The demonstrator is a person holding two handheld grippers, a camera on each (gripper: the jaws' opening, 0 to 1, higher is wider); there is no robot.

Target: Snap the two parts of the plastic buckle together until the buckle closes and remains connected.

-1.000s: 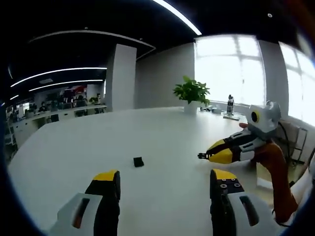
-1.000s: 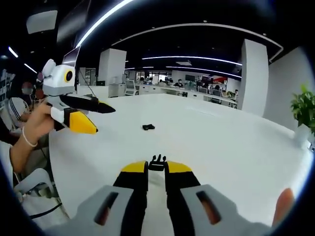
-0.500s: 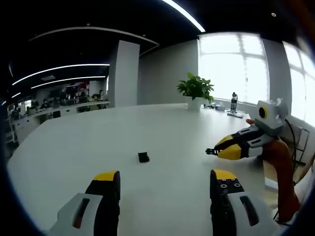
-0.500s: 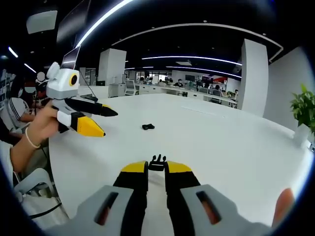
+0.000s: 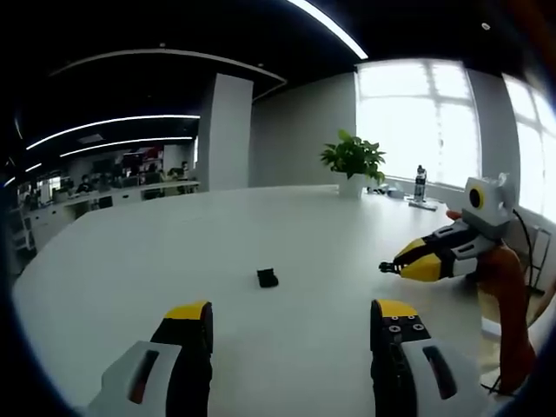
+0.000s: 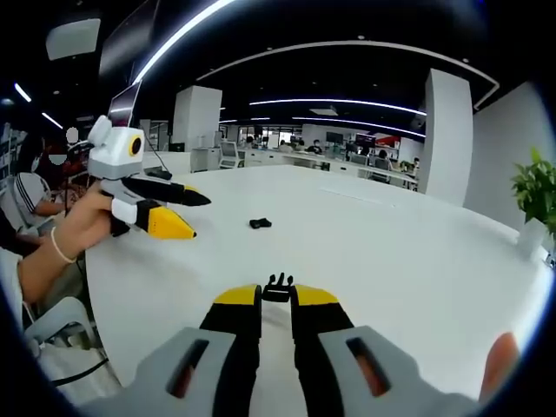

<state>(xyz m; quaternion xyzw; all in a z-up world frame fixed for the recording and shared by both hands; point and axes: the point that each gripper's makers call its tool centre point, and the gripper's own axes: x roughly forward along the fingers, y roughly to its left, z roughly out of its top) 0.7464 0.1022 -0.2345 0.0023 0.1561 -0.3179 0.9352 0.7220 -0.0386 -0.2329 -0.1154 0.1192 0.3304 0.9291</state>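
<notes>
the right gripper [image 6: 276, 297] pinches the pronged buckle part [image 6: 277, 284] in the air, the left gripper [image 5: 291, 317] is wide with nothing in it, and the other buckle part [image 5: 268, 278] lies alone on the white table [image 5: 130, 261], so snapping is not done yet.

In the right gripper view, the left tool [image 6: 178, 213], yellow-tipped and wide open, has advanced across the white surface [image 6: 391, 252] toward the small black plastic buckle piece [image 6: 259, 223].

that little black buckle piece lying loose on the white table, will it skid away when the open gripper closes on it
Probably. The loose buckle piece is small and plastic, so likely light, and the table looks smooth. The left gripper stands wide open, so one jaw touching first could push it. It looks stiff, unlikely to roll.
</notes>
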